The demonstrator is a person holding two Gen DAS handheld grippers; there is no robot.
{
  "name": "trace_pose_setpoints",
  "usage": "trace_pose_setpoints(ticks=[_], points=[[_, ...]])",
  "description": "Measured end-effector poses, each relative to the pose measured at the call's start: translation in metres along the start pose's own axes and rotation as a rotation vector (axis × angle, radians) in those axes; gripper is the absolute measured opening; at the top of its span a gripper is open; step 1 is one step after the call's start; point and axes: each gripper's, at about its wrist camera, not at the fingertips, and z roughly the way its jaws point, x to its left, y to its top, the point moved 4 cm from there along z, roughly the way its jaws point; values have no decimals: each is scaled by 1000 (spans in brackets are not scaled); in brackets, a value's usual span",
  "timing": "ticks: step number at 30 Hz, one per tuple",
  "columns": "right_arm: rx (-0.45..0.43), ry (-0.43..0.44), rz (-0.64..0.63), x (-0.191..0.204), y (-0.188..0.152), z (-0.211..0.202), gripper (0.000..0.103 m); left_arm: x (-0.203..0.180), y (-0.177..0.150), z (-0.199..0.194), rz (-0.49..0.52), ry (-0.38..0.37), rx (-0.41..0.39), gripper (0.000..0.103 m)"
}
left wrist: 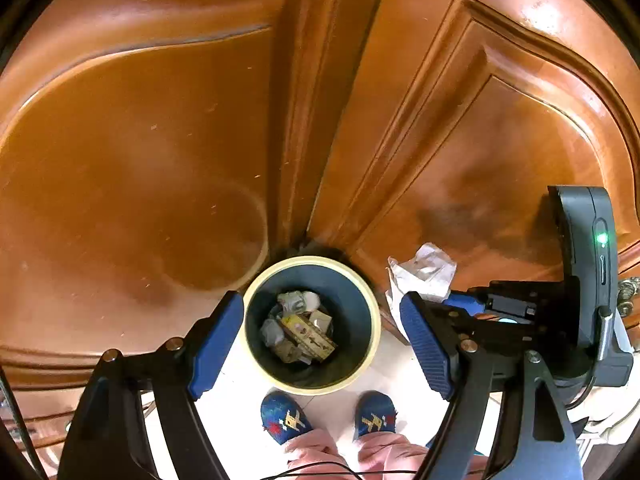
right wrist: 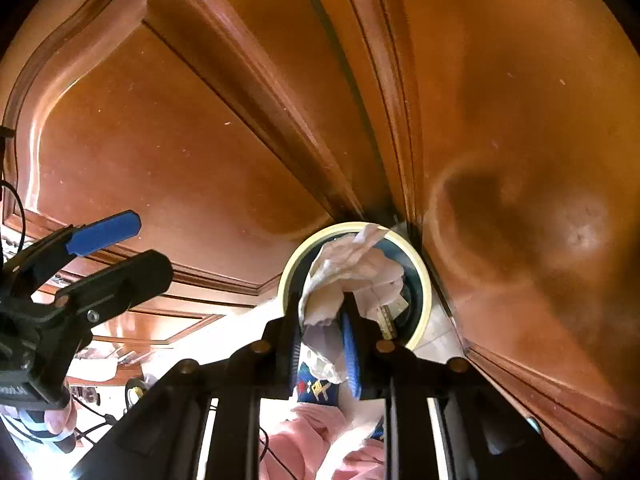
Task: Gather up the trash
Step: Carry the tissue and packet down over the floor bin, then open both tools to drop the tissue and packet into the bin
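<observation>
Holding crumpled paper over the bin, release pending.

Noted from left to right: left gripper [left wrist: 320, 344] spread wide and empty, its blue pads [left wrist: 214, 344] framing the round cream-rimmed bin [left wrist: 370, 308] on the pale floor, against the wooden cabinet doors [left wrist: 140, 140]. Bin already part filled with crumpled scraps and a flat printed packet [left wrist: 306, 334]. Slippered feet [left wrist: 286, 418] just short of the bin. Further right, right gripper [right wrist: 324, 344] clamped on a wad of white crumpled paper [right wrist: 352, 264], poised above the bin mouth and overlapping its rim in the right wrist view. Judged step: deposit of the right-hand piece. Next move calls for centring the wad over the opening, then parting the jaws fully so the paper drops clear of the rim.
</observation>
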Motion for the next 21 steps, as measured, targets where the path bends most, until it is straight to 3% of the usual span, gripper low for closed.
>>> trace_pose_setpoints(ticks=[4, 8, 17, 21], points=[[4, -14, -21, 8, 1, 0, 27, 5, -6, -5, -13, 25, -2, 79], [12, -19, -32, 13, 2, -1, 44, 9, -4, -19, -24, 54, -14, 79], [16, -25, -41, 27, 2, -34, 45, 17, 0, -55, -74, 150, -14, 81], [3, -23, -46, 38, 6, -73, 45, 14, 4, -89, -106, 162, -7, 96]])
